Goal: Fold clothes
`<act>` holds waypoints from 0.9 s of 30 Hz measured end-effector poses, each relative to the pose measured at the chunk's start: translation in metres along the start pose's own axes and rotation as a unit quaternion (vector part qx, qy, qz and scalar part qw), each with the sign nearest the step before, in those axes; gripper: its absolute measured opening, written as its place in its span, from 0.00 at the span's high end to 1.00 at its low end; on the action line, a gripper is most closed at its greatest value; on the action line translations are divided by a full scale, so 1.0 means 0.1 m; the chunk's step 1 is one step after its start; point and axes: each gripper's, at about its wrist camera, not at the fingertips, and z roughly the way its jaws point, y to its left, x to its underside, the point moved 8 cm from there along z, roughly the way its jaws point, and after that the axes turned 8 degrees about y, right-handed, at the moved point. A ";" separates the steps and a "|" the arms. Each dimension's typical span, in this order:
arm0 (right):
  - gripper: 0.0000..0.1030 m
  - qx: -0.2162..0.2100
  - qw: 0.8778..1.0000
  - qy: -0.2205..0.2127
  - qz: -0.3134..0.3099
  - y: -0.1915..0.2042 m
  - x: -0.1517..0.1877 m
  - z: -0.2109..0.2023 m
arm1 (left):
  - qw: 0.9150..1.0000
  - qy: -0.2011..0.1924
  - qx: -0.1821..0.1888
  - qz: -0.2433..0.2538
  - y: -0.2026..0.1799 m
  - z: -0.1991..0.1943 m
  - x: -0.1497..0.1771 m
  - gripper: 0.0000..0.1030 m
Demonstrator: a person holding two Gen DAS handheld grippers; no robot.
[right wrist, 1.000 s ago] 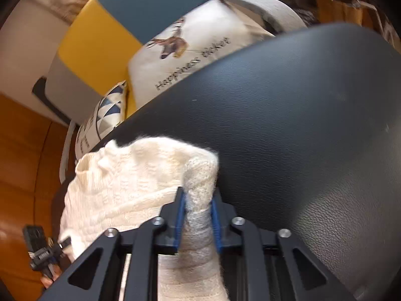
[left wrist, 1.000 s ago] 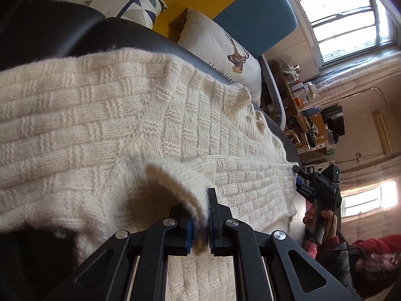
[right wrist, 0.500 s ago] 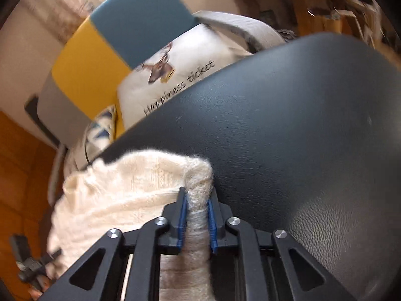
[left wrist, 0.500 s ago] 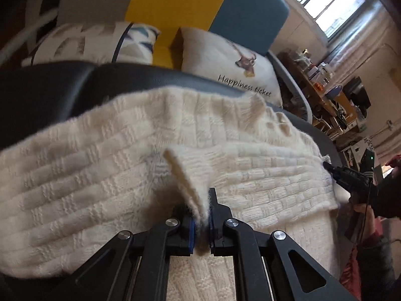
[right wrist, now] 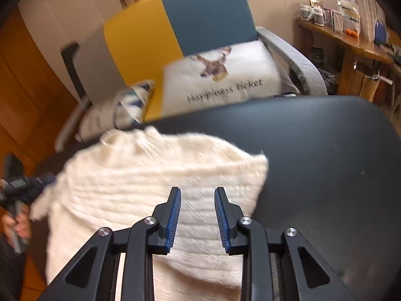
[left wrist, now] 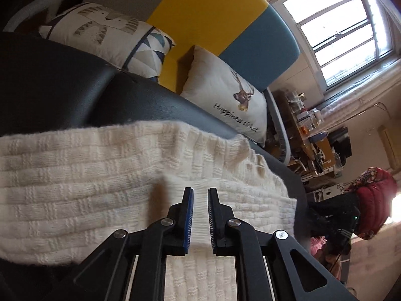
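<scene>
The sweater (left wrist: 125,188) lies flat on the black table (right wrist: 325,150), directly below and ahead of both tools, its long axis running across the left wrist view from the left edge toward the right end near the other hand; in the right wrist view the same sweater (right wrist: 155,180) fills the lower left, its right corner ending on bare table just right of the fingers; a folded layer sits on top, its edge crossing under the left hand-held gripper (left wrist: 200,193); that gripper stands clear above the knit with only a narrow slit between its blue pads, nothing between them, no cloth pinched; the right hand-held gripper (right wrist: 196,192) has just been opening, and its jaws now stand moderately apart with nothing between them, the sweater lying free underneath; its picture is blurred, so fine detail of the knit is hard to read; judging by how things lie, neither side has a hold, and the next fold depends on picking an edge; the left gripper is nearer the middle of the long fold edge, the right nearer the short end and its corner; cushions (left wrist: 225,95) and a chair (right wrist: 208,17) stand beyond the table, well apart from the work
</scene>
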 end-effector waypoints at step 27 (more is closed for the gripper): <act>0.82 -0.070 0.992 0.054 0.088 -0.10 0.65 0.25 | 0.992 0.049 -0.108 0.043 0.07 0.57 0.35 0.90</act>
